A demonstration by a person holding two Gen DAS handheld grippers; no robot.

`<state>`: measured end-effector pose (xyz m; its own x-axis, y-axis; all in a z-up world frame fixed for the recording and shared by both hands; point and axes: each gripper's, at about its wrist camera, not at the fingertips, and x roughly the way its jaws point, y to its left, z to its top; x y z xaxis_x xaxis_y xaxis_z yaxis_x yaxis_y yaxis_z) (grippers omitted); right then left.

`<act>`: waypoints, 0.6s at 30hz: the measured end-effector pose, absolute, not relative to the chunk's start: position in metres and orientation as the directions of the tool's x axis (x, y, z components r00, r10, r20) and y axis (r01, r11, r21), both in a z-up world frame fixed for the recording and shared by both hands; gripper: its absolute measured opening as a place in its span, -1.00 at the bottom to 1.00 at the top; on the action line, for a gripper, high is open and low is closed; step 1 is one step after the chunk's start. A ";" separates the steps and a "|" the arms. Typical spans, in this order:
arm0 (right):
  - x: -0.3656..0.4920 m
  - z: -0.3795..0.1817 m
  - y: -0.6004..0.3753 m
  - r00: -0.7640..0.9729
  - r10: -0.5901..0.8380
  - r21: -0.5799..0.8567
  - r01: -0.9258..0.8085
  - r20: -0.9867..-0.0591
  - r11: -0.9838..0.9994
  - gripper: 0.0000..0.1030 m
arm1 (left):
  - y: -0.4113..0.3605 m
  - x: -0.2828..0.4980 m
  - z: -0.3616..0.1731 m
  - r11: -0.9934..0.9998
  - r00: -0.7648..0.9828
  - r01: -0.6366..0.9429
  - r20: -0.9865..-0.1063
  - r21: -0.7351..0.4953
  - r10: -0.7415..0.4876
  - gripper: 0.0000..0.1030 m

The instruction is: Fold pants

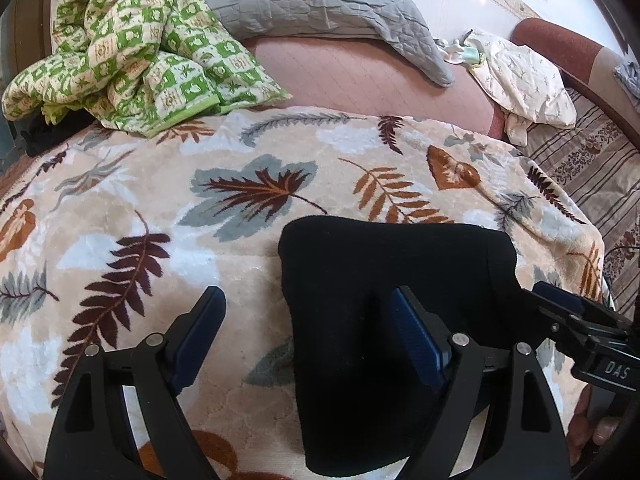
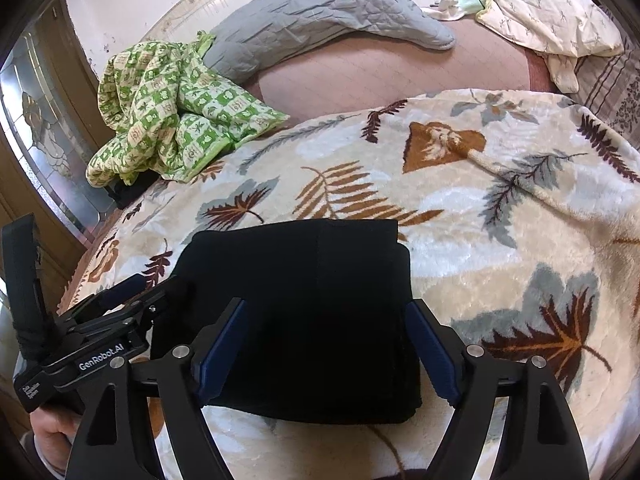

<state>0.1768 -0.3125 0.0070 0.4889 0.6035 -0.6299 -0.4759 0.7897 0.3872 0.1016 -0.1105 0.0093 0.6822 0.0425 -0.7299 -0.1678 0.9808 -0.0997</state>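
Note:
The black pants [image 1: 384, 320] lie folded into a compact rectangle on the leaf-patterned blanket [image 1: 160, 216]. They also show in the right wrist view [image 2: 304, 312]. My left gripper [image 1: 308, 304] is open and empty, hovering over the left edge of the pants. My right gripper [image 2: 326, 316] is open and empty above the near part of the pants, its fingers straddling them. The right gripper shows in the left wrist view at the right edge [image 1: 568, 312]; the left gripper shows at the left of the right wrist view [image 2: 132, 292].
A crumpled green checked quilt [image 1: 120, 48] lies at the back left. A grey quilted pillow [image 1: 320, 4] rests against the wall. A cream patterned cloth [image 1: 520, 76] lies at the back right. A pink mattress [image 1: 360, 76] shows beyond the blanket.

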 end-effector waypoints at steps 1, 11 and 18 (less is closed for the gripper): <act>0.178 0.005 -0.313 0.487 0.601 0.389 -0.471 -0.634 0.792 0.59 | -0.110 0.102 0.008 0.980 0.677 -0.169 -0.735 -0.104 0.039 0.65; 0.179 0.005 -0.320 0.506 0.593 0.402 -0.443 -0.626 0.802 0.59 | -0.111 0.103 0.006 0.978 0.671 -0.182 -0.740 -0.098 0.050 0.65; 0.176 0.010 -0.314 0.517 0.595 0.384 -0.463 -0.615 0.799 0.59 | -0.112 0.100 0.012 0.980 0.690 -0.184 -0.720 -0.070 0.078 0.65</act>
<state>0.1755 -0.3142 0.0098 0.5173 0.5953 -0.6149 -0.4629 0.7989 0.3839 0.1000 -0.1119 0.0116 0.6895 0.0779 -0.7200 -0.1838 0.9805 -0.0699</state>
